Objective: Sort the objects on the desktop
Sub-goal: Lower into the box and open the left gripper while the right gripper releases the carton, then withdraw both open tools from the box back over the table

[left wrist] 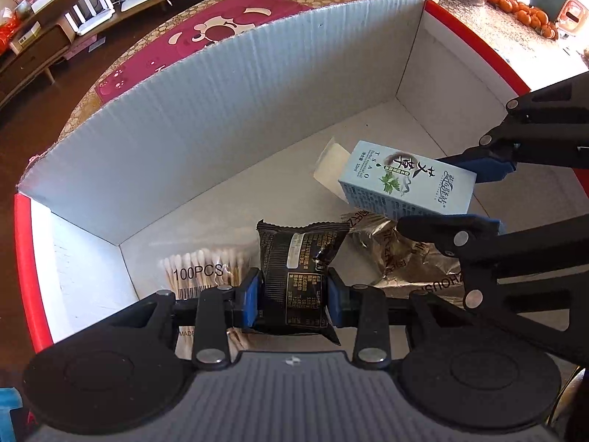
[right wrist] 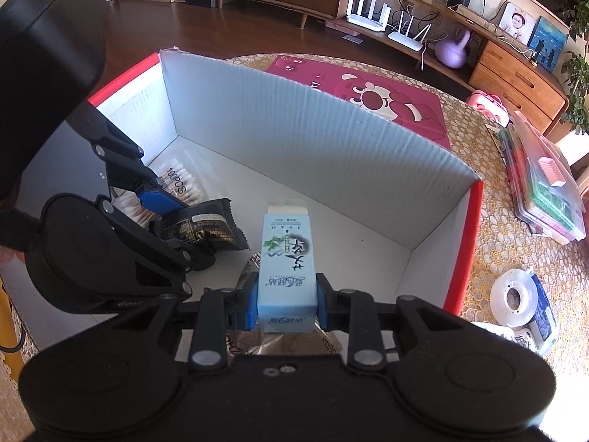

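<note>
The left gripper point(left wrist: 291, 294) pinches a dark snack packet point(left wrist: 294, 258) at lower centre, over the box point(left wrist: 221, 110). The right gripper point(right wrist: 283, 302) pinches a blue carton point(right wrist: 287, 258). Cotton swabs point(left wrist: 198, 269) already lie inside; a tape roll point(right wrist: 515, 298) at lower right waits outside.

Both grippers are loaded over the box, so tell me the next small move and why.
Probably open the left gripper first: its dark snack packet hangs low inside the cardboard box, beside the cotton swabs, while the right gripper holds the blue carton above the floor.
</note>
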`<action>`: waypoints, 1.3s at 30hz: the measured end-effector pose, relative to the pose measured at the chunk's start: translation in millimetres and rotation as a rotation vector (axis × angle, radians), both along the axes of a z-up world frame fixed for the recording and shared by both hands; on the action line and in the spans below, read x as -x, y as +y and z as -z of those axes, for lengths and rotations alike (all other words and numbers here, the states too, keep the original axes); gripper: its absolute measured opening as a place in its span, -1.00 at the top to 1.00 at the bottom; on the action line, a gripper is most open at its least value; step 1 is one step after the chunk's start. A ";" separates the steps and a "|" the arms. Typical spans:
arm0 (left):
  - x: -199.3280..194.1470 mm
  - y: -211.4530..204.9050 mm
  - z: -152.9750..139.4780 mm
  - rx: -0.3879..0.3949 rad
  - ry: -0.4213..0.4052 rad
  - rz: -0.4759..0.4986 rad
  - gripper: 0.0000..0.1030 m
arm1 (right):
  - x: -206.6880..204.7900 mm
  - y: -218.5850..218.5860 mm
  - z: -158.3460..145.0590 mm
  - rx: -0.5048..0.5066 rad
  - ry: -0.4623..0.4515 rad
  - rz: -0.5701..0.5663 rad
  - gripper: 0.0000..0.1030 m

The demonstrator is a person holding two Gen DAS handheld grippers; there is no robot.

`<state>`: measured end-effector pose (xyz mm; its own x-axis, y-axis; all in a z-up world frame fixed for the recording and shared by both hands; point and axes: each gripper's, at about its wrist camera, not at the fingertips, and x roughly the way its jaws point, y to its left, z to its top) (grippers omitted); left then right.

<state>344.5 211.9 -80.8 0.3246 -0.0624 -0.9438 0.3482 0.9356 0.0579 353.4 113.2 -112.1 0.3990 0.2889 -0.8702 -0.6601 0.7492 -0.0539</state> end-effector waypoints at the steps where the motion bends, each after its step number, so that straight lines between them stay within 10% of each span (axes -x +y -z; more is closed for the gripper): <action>1: -0.5 -0.6 1.1 -0.006 0.008 -0.003 0.32 | 0.3 -0.5 0.3 -0.001 0.002 -0.001 0.45; 20: 5.9 3.0 -8.1 -0.028 -0.012 -0.042 -0.09 | 12.1 -18.2 -13.8 -0.031 -0.026 -0.013 0.19; 39: 43.2 -13.4 -62.8 -0.023 -0.103 -0.040 -0.10 | 48.6 -56.7 -61.2 -0.101 -0.081 0.009 0.15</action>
